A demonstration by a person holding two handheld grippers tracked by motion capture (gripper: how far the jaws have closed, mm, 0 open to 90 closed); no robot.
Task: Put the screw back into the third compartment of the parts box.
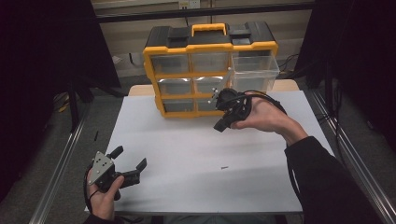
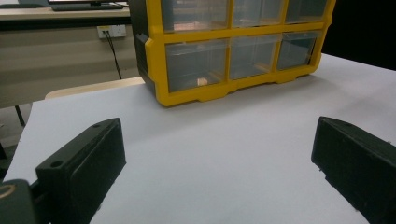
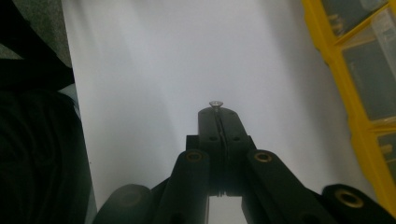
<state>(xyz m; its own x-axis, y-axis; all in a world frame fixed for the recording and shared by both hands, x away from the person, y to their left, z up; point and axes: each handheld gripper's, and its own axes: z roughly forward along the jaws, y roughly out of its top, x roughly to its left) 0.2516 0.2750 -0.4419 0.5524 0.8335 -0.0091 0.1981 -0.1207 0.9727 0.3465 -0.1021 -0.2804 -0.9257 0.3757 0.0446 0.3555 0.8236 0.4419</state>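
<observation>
White tabletop (image 1: 187,154), dark room. Left gripper (image 1: 127,164) low at near edge, jaws spread wide, nothing between. Loose screw (image 1: 224,167) off to its right. Right gripper (image 3: 217,111) farther out, pinching a small screw (image 3: 215,104) at its tips, just before the yellow drawer organizer (image 1: 187,74), top-right drawer (image 1: 254,72) pulled out.

Overhead forward-down view; tool cameras low and close, sharing yellow organizer (image 1: 210,70) and table (image 1: 187,154).

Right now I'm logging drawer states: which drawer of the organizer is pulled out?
The top-right drawer of the yellow organizer; it juts forward while the others sit flush.
</observation>
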